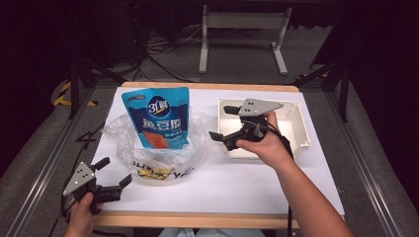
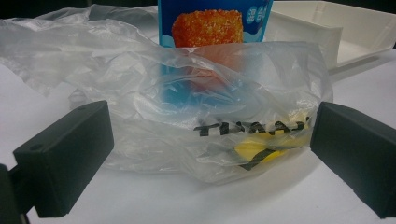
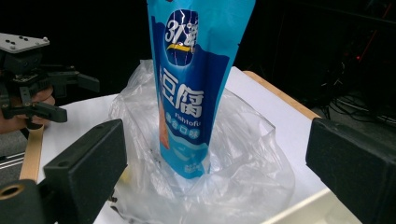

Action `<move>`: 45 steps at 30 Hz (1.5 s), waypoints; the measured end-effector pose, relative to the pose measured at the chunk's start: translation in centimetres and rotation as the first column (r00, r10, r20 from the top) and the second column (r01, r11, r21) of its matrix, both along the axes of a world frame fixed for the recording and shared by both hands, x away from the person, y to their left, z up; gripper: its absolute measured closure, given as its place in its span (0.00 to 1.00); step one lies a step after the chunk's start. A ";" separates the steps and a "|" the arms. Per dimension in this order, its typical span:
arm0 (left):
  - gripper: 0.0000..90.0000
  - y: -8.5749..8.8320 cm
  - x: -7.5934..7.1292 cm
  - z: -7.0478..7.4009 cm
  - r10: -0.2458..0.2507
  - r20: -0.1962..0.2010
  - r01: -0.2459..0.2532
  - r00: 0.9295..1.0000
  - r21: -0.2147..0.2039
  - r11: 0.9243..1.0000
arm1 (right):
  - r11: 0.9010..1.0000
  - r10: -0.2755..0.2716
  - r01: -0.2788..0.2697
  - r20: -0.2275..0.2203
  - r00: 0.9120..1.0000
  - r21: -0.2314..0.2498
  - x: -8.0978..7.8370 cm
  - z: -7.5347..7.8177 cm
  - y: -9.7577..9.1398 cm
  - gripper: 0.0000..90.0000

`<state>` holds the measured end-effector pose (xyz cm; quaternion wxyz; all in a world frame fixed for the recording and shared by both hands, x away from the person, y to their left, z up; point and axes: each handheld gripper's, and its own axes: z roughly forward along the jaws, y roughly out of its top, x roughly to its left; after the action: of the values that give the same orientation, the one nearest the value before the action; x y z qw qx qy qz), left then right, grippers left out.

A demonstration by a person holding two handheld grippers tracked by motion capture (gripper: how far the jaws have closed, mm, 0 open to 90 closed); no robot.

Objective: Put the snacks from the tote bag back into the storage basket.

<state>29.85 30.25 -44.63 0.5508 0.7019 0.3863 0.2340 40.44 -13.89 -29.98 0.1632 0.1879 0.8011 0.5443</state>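
Note:
A blue snack pouch (image 1: 158, 117) with an orange food picture stands upright inside a crumpled clear plastic bag (image 1: 160, 153) left of the table's middle. The pouch (image 3: 194, 88) rises out of the bag (image 3: 243, 163) in the right gripper view too. The bag (image 2: 187, 107) has black and yellow print low on its front. My left gripper (image 1: 113, 173) is open near the front left corner, jaws wide apart and pointing at the bag. My right gripper (image 1: 220, 122) is open at the tray's left edge, aimed at the pouch, nothing between its jaws.
A white rectangular tray (image 1: 296, 123) sits at the back right of the white tabletop (image 1: 237, 182). The tray (image 2: 355, 37) also appears behind the bag. A white metal stand (image 1: 242, 34) and cables lie on the floor beyond the table.

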 end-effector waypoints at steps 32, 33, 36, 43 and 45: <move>0.00 0.2 0.1 0.1 -0.009 0.002 0.009 1.000 -0.016 1.000 | 0.997 0.077 -0.078 -0.021 0.997 -0.021 6.3 -1.7 8.7 0.04; 0.00 0.2 0.1 0.1 -0.009 0.002 0.009 1.000 -0.016 1.000 | 0.996 0.081 -0.082 -0.022 0.996 -0.023 6.4 -1.8 8.9 0.04; 0.00 0.2 0.1 0.1 -0.007 0.003 0.007 1.000 -0.016 1.000 | 0.996 0.088 -0.088 -0.017 0.996 -0.030 6.7 -2.2 9.4 0.04; 0.00 0.3 0.0 0.1 -0.014 0.000 0.014 1.000 -0.020 1.000 | 0.996 0.075 -0.075 -0.009 0.997 -0.041 7.2 -4.1 11.3 0.05; 0.00 0.2 0.0 0.1 -0.011 0.006 0.011 1.000 -0.027 1.000 | 0.996 0.078 -0.079 -0.008 0.997 -0.044 7.2 -4.4 11.5 0.05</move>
<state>29.90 30.48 -44.52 0.5626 0.6959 0.3840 0.2276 47.65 -2.39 -34.38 0.1434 0.1542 0.8203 0.5318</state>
